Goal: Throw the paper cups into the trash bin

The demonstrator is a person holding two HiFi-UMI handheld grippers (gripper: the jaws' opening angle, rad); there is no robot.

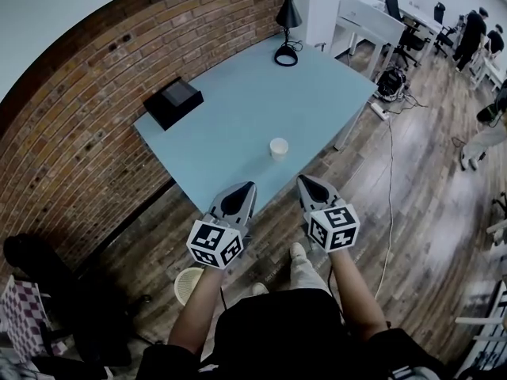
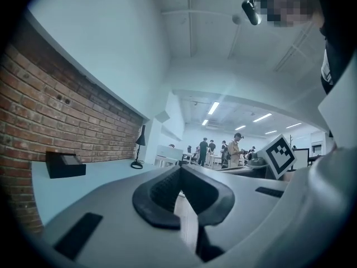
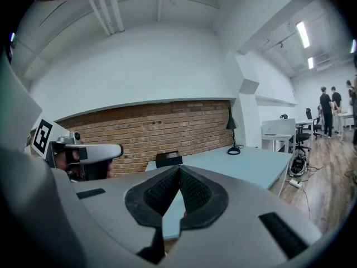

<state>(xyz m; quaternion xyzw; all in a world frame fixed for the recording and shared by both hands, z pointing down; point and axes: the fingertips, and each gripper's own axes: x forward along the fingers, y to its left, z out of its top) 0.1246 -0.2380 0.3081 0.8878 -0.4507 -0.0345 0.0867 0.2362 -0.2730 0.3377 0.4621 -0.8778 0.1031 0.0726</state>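
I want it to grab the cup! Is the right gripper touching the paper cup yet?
Apart. The head view shows a clear gap between the right gripper and the paper cup on the table; the gripper's jaws are together, empty.

Left forearm (image 1: 198, 307) and right forearm (image 1: 358, 291) are bare and reach forward from the torso roughly parallel, with the hands hidden under the left marker cube (image 1: 215, 244) and right marker cube (image 1: 333, 226). The left claw (image 1: 249, 185) points about level, jaws pressed together tip to tip with nothing between them. The right claw (image 1: 302, 179) is just beside it, not touching, tilted slightly down, jaws likewise closed and empty, and the two tips angle a bit toward each other.
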